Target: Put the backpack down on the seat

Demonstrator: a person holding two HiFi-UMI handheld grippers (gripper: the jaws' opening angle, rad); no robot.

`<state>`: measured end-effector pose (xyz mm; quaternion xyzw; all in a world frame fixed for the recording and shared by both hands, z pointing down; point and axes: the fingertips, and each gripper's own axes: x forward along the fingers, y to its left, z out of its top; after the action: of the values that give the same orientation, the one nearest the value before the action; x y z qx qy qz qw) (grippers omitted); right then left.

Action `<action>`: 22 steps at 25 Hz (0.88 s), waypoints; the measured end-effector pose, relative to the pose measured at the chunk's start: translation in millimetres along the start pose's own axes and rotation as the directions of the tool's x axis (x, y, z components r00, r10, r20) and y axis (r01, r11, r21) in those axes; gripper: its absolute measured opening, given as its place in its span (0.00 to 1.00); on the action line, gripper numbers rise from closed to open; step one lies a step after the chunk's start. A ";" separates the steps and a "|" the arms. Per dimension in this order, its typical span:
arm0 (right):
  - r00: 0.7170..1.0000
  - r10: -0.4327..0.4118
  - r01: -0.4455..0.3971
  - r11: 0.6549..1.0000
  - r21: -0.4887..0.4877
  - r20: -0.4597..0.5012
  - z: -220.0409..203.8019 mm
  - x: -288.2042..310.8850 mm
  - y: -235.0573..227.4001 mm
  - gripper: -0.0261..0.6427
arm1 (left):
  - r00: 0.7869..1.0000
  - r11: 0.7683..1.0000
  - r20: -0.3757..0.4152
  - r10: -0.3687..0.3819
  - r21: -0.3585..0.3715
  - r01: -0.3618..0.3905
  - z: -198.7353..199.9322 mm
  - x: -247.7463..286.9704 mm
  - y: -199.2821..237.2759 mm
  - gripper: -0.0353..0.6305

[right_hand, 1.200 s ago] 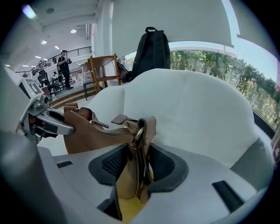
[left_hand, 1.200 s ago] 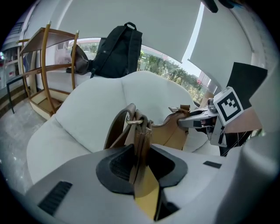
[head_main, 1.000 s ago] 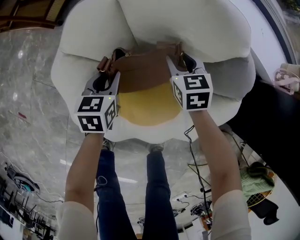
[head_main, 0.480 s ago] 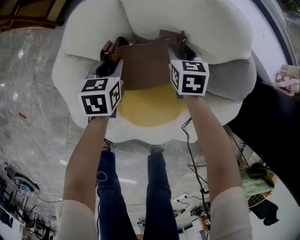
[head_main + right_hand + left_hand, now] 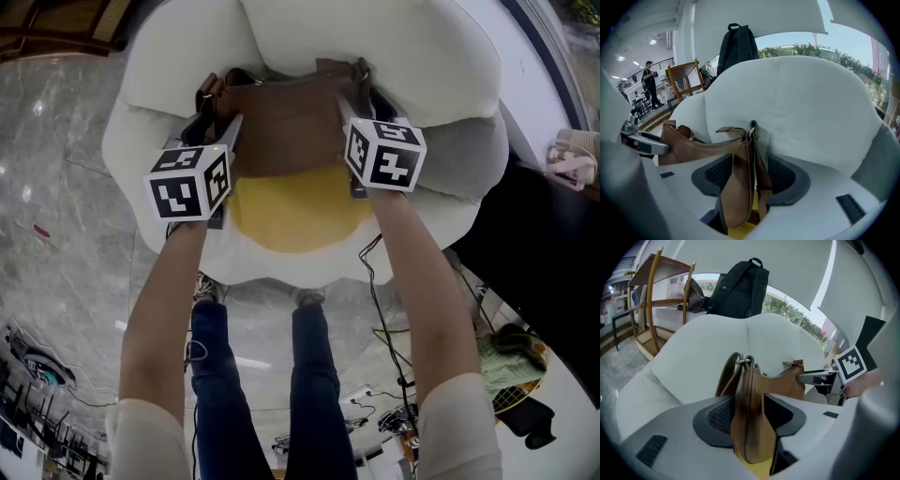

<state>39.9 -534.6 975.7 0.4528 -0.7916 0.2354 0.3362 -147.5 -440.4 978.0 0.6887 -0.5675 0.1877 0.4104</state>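
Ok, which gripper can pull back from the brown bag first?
Right, probably. Both grippers' jaws have just been opening round the ends of the brown bag; the right gripper shows gaps on both sides, the left gripper less.

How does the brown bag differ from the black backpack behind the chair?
Colour: the brown bag is tan; the black backpack is black. Place: the brown bag sits on the white chair, against its backrest; the black backpack shows behind it. Handling: the brown bag's ends lie between the jaws of the left tool and right tool, which have just been opening; no tool is near the black backpack. Both stand upright.
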 end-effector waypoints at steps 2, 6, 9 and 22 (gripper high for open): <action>1.000 -0.003 0.002 1.000 0.007 0.013 0.2 -5.3 -1.2 0.38 | 1.000 1.000 -0.001 0.000 -0.010 0.000 -2.6 -3.0 0.4 0.36; 0.999 -0.009 0.009 1.000 -0.022 0.032 7.8 -13.8 2.2 0.38 | 0.999 0.999 0.003 0.045 -0.014 -0.045 -3.1 -10.6 7.0 0.38; 0.998 -0.036 0.040 0.996 -0.079 0.045 14.8 -23.0 4.5 0.36 | 0.998 0.998 -0.013 0.067 -0.005 -0.067 -4.8 -19.8 10.5 0.37; 0.996 0.024 -0.022 0.999 -0.032 0.090 15.6 -75.6 18.1 0.08 | 0.996 0.999 0.080 0.032 -0.001 -0.032 8.9 -67.6 -15.4 0.12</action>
<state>46.5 -494.2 907.8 0.4486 -0.8147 0.2064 0.3041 -154.2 -404.6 918.3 0.6866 -0.5943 0.1667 0.3842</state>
